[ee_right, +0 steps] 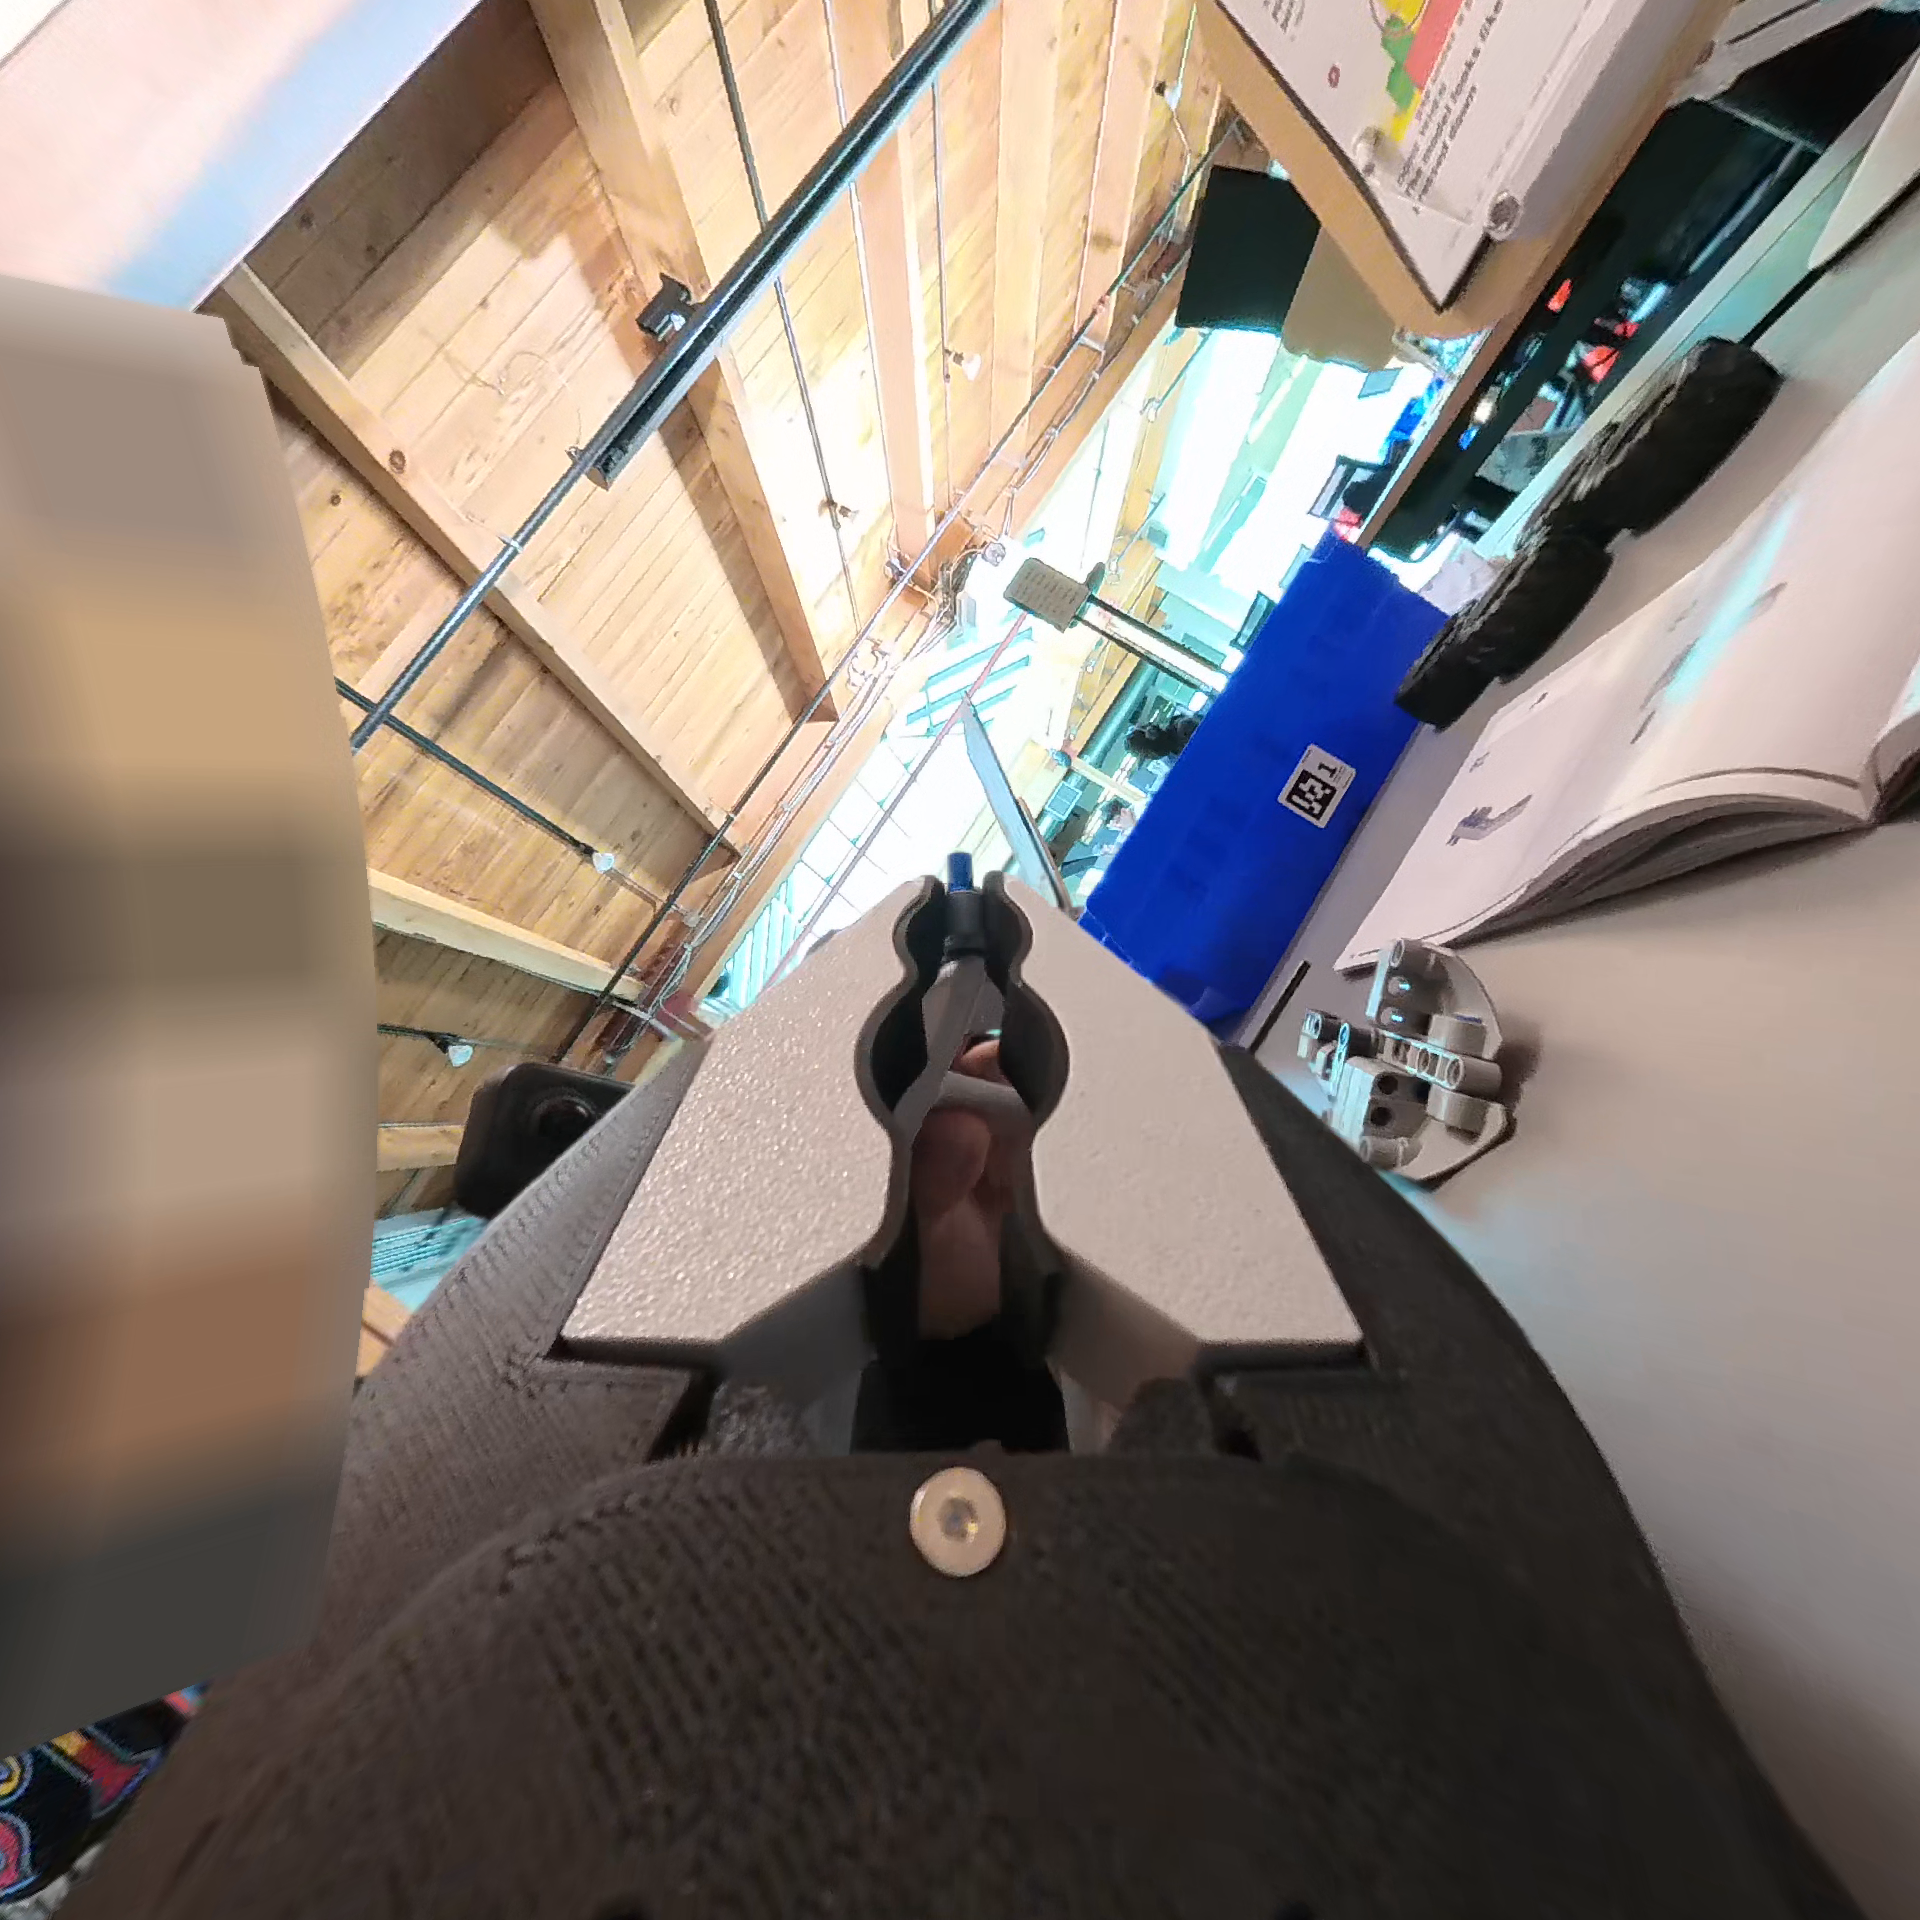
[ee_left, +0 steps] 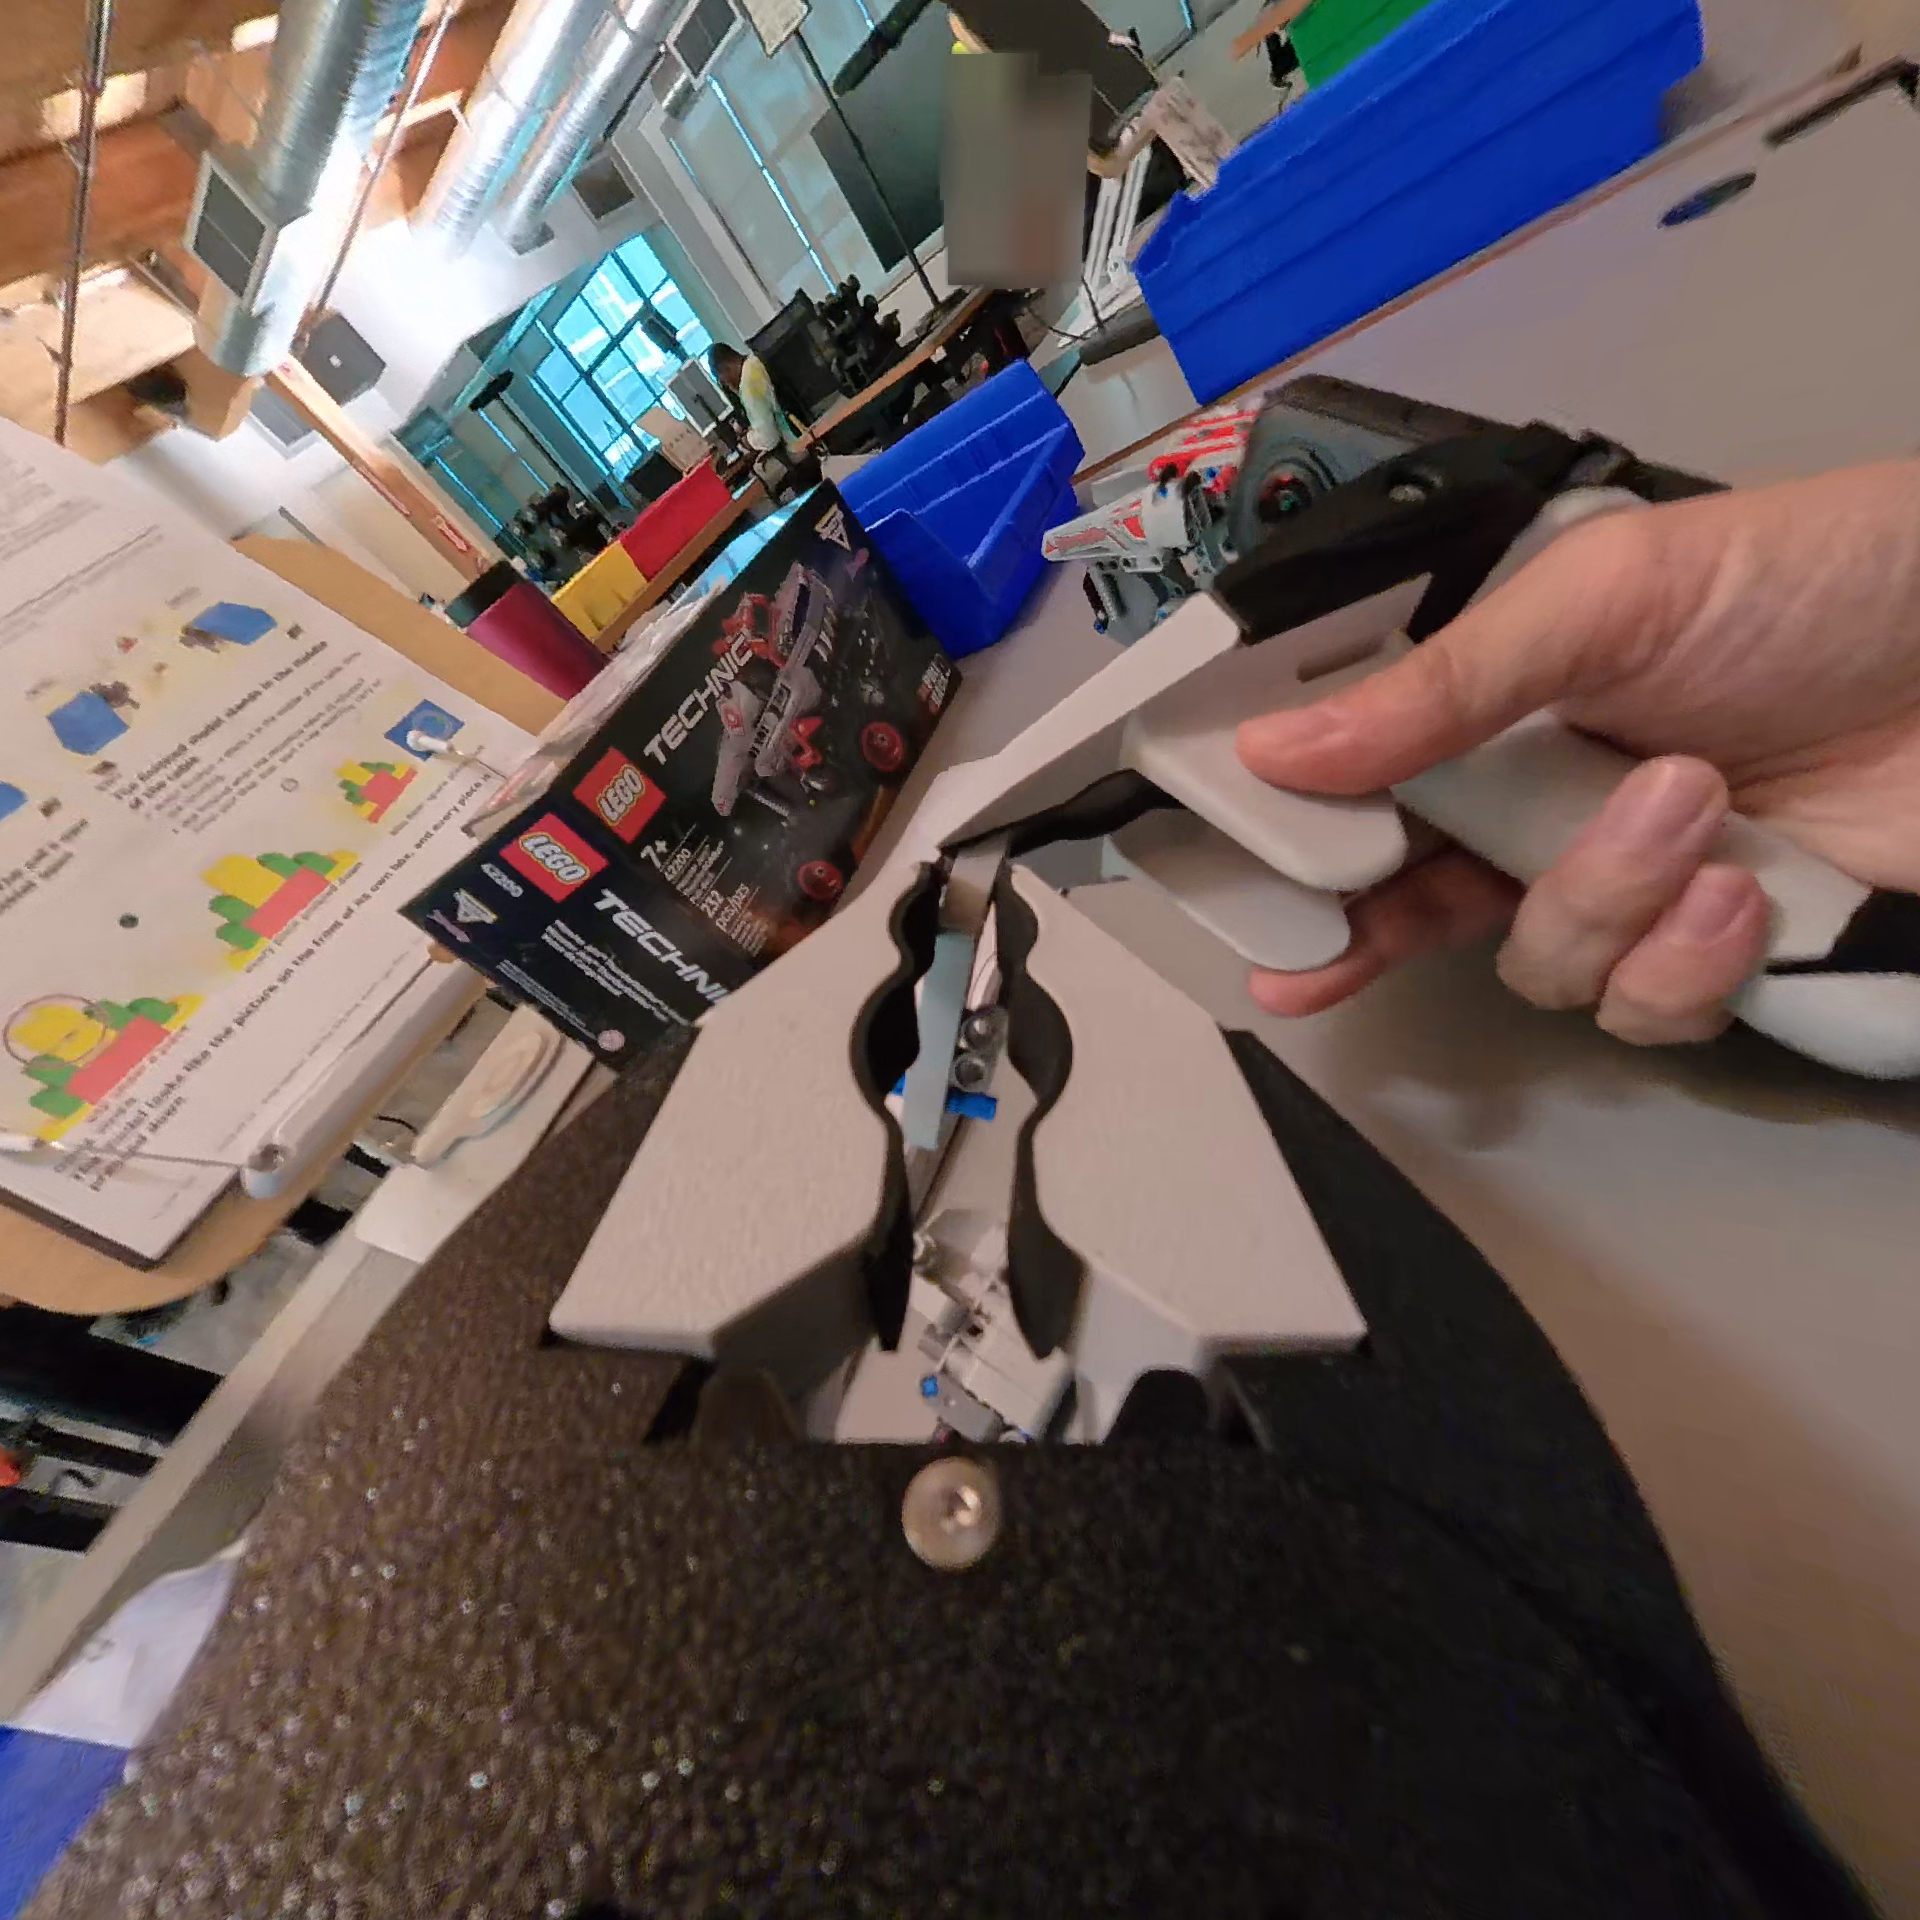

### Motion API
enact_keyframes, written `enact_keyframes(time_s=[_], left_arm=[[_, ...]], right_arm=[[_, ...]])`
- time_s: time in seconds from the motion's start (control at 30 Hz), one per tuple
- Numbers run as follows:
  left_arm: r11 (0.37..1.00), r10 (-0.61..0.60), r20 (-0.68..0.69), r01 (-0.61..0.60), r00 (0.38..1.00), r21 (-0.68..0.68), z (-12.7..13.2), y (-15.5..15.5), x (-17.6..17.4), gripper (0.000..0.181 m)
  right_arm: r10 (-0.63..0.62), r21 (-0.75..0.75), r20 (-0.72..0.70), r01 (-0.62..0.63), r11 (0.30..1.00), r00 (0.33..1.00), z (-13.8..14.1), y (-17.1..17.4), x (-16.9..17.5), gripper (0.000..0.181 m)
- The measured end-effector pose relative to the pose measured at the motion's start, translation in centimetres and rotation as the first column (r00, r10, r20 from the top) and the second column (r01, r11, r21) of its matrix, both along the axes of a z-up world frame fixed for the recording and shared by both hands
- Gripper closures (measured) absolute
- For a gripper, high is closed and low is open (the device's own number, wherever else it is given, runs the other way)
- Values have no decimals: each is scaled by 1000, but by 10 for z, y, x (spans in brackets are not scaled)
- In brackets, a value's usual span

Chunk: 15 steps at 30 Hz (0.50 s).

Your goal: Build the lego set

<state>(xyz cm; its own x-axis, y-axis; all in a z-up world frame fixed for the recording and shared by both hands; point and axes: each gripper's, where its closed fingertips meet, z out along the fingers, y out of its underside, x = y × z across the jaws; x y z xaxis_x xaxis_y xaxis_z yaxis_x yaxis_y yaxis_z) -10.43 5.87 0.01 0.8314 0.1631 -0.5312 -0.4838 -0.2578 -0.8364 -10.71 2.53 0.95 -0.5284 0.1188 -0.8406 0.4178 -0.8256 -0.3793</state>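
Blue bins (ee_left: 1382, 177) at 1 o'clock on the grey table (ee_left: 1558, 1247), a smaller blue bin (ee_left: 966, 520) near centre. Clipboard with printed sheet (ee_left: 177, 831) at 9 o'clock. Wooden ceiling beams (ee_right: 582, 416) at 11 o'clock.

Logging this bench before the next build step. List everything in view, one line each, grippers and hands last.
Lego set box: one, black, on the table left of the grippers.
Blue bins: at least three, on the table; one carries a square tag.
Partly built model: one, red, white and grey, behind the right gripper.
Instruction booklet: one, white, lying open.
Black tyres: several, past the booklet.
Grey subassembly: one, near the booklet.
Picture sheet: one, white, on a board.
Grey piece with blue pin: one, in the left gripper.
Left gripper: shut.
Right gripper: shut on a small black and blue pin.
Hand: one, holding the right gripper.
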Motion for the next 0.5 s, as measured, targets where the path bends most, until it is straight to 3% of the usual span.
enact_keyframes(time_s=[0.27, 0.4, 0.5], left_arm=[[1000, -1, -1, 1, 1000, -6, -2, -2, 0, 174], [999, -42, -45, 41, 998, -24, -3, -4, 5, 175], [999, -27, -57, 26, 998, -27, 0, -10, 2, 175]], right_arm=[[-44, -18, -7, 44, 999, 999, -1, 2, -2, 174], [39, -54, -3, -40, 998, 999, -1, 3, 2, 175], [67, 28, -15, -67, 997, 998, -2, 2, 6, 174]])
